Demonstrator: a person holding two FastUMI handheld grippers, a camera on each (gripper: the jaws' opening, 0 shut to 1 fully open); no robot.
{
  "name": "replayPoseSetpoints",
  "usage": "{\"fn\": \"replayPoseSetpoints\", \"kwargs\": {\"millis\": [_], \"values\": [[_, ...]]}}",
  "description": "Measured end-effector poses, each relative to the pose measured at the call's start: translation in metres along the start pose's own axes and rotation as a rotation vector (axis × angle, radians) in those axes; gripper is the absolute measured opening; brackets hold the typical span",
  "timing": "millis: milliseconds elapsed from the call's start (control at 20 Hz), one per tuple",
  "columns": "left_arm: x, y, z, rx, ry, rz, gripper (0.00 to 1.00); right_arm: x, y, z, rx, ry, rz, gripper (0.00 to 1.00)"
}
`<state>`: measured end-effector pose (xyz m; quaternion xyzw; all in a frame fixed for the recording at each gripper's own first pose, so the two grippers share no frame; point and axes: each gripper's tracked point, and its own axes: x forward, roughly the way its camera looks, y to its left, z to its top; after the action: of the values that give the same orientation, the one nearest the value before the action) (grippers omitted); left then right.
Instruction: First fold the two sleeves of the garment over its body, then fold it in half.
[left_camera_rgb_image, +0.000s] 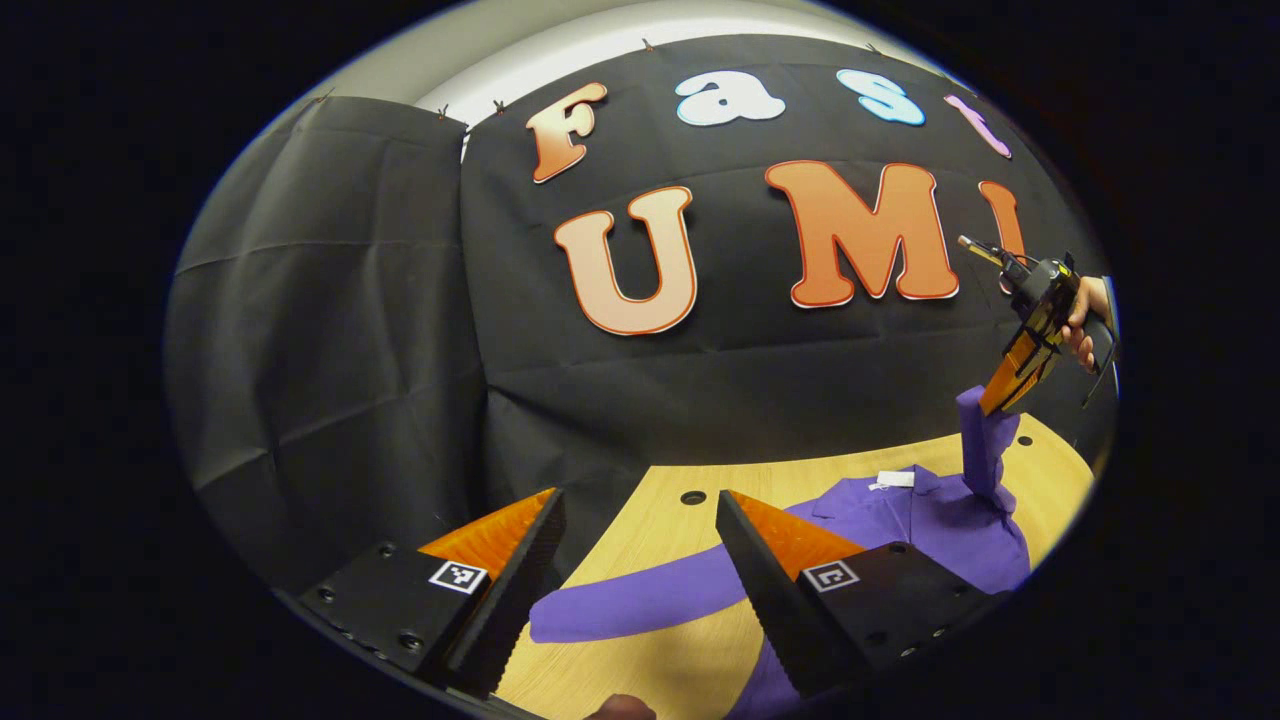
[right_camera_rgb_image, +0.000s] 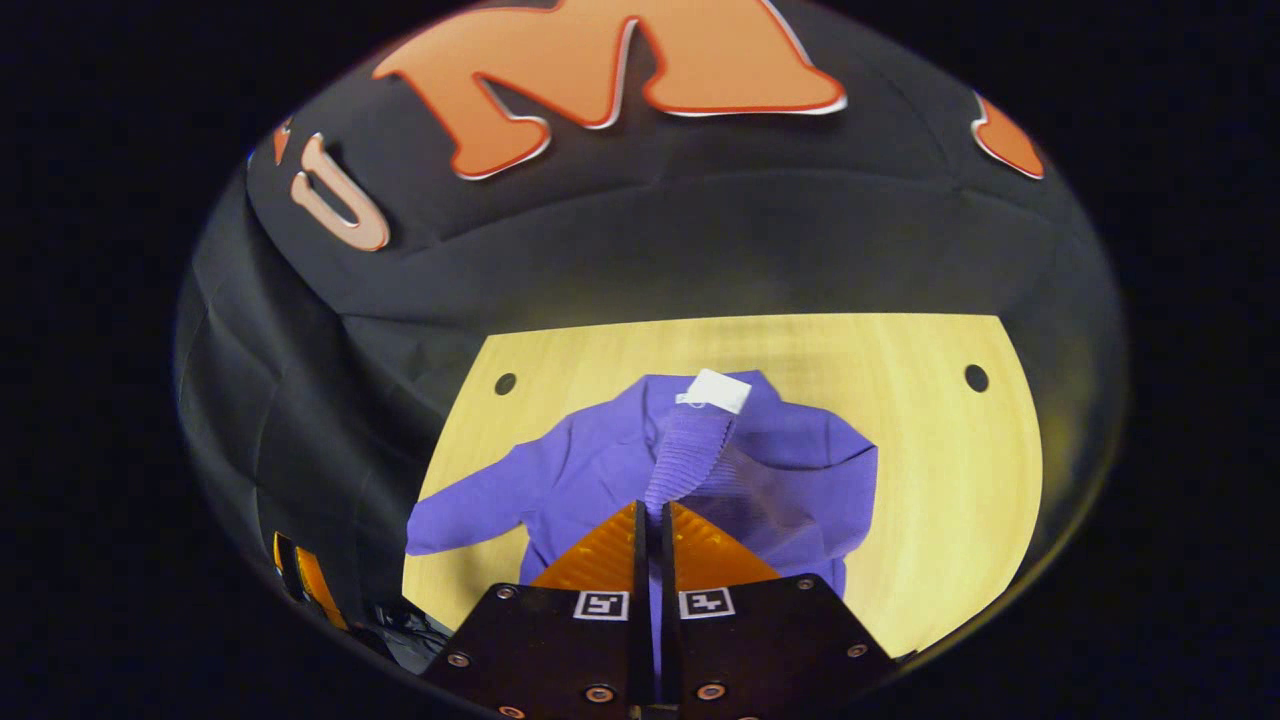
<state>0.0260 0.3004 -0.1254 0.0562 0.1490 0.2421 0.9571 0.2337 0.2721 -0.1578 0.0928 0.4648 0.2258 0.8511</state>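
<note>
A purple long-sleeved garment (right_camera_rgb_image: 600, 465) lies on the wooden table (right_camera_rgb_image: 930, 460), collar and white label (right_camera_rgb_image: 716, 390) at the far side. My right gripper (right_camera_rgb_image: 652, 520) is shut on the cuff of one sleeve (right_camera_rgb_image: 685, 455), held up above the body. In the left gripper view that gripper (left_camera_rgb_image: 1000, 400) hangs at the right in a hand (left_camera_rgb_image: 1082, 320), the lifted sleeve (left_camera_rgb_image: 982, 450) dangling under it. My left gripper (left_camera_rgb_image: 640, 510) stands open above the table, over the other sleeve (left_camera_rgb_image: 640, 600), which lies flat and stretched out.
Black cloth walls (left_camera_rgb_image: 330, 330) close in the table at the back and left. Two round holes (right_camera_rgb_image: 976, 378) sit in the tabletop near the far edge. Bare wood lies to the right of the garment. Dark gear (right_camera_rgb_image: 310, 585) shows beyond the table's left edge.
</note>
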Motion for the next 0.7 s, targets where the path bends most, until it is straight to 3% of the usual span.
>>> {"fn": "replayPoseSetpoints", "kwargs": {"millis": [250,450,500,600,650,700], "values": [[0.008,0.008,-0.008,-0.01,0.022,0.006,0.99,0.024,0.042,-0.006,0.04,0.036,0.05,0.05],[0.015,0.012,-0.02,-0.019,0.055,0.024,0.99,0.015,0.085,0.012,0.082,-0.046,0.203,0.14],[0.016,0.014,-0.022,-0.019,0.062,0.032,0.99,0.005,0.087,0.019,0.079,-0.077,0.222,0.3],[0.024,0.019,-0.026,-0.022,0.079,0.052,0.99,-0.018,0.077,0.04,0.047,-0.182,0.231,0.48],[0.03,0.02,-0.026,-0.023,0.085,0.052,0.99,-0.032,0.064,0.05,0.028,-0.24,0.205,0.62],[0.035,0.023,-0.029,-0.021,0.097,0.062,0.99,-0.044,0.051,0.058,0.008,-0.286,0.175,0.63]]}}
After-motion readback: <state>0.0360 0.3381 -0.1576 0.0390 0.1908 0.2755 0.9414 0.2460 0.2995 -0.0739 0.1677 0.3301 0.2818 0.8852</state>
